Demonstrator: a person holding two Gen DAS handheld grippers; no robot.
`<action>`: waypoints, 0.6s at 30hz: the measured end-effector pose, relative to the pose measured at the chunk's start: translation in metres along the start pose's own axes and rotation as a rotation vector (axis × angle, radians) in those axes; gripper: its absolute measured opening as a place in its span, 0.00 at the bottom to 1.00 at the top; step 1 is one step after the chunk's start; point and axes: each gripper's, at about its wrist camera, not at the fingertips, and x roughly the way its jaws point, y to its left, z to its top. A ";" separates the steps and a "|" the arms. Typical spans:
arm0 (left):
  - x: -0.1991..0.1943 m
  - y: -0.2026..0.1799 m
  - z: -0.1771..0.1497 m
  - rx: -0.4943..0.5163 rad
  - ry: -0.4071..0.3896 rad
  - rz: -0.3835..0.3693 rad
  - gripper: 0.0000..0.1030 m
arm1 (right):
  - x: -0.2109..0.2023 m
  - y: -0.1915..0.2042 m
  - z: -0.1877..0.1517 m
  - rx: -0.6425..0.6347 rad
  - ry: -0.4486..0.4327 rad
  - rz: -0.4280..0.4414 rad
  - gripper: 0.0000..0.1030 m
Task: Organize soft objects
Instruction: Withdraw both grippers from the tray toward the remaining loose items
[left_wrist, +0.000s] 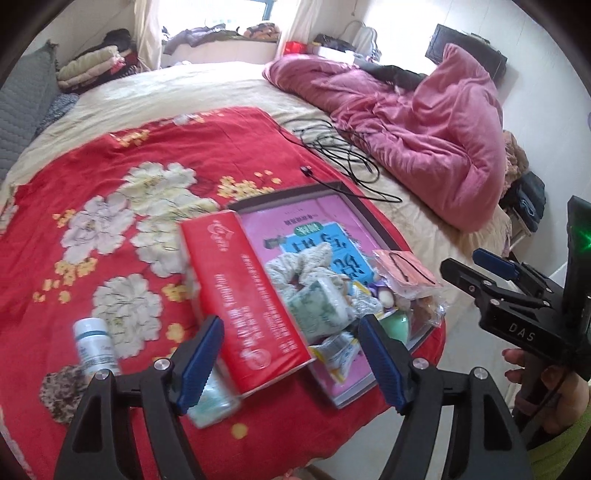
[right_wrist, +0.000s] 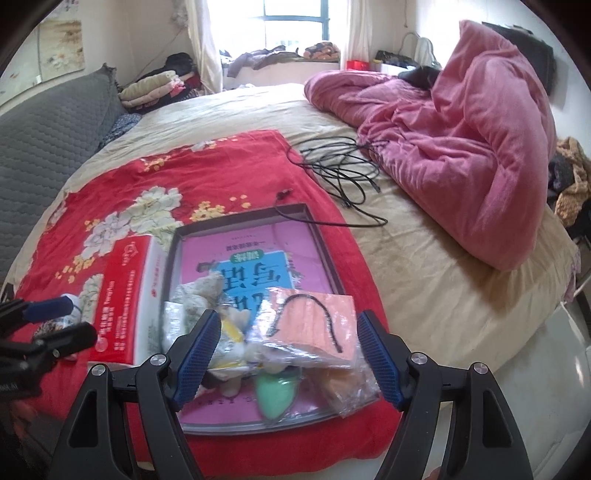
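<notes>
Bedding covered most of both views: a red floral blanket (left_wrist: 110, 229) lay spread over a beige sheet (right_wrist: 424, 280), with a crumpled pink duvet (left_wrist: 424, 140) heaped at the far right and a loose black cable (right_wrist: 343, 173) coiled between the two. On the blanket sat a shallow grey-rimmed tray (right_wrist: 314, 229) with a pink and blue printed bottom. Soft things were piled in its near end: a pale knitted cloth (left_wrist: 314, 260), a green-patterned tissue pack (left_wrist: 321, 306), a mint-green rounded item (right_wrist: 277, 395) and a clear plastic bag (right_wrist: 314, 332) holding a folded orange piece. A red tissue box (left_wrist: 243, 302) leaned along the tray's left edge, one end resting on the rim. A white bottle (left_wrist: 94, 347) lay on the blanket further left, apart from the tray.

The left gripper (left_wrist: 288, 365) hung above the near end of the red box and the pile, its blue pads spread wide and pressing on nothing. The right gripper (right_wrist: 288, 354) hovered over the plastic bag, jaws likewise wide apart with nothing clamped; the bag showed between the fingers but lay below them in the tray. A hand (left_wrist: 546, 391) held the right gripper's handle at the edge of the left view
</notes>
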 end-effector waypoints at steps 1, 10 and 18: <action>-0.005 0.004 -0.001 -0.006 -0.007 0.004 0.73 | -0.004 0.005 0.000 -0.006 -0.006 0.005 0.75; -0.051 0.047 -0.017 -0.072 -0.069 0.038 0.75 | -0.029 0.056 0.001 -0.068 -0.052 0.054 0.77; -0.080 0.084 -0.038 -0.122 -0.096 0.078 0.75 | -0.040 0.111 -0.002 -0.163 -0.062 0.096 0.77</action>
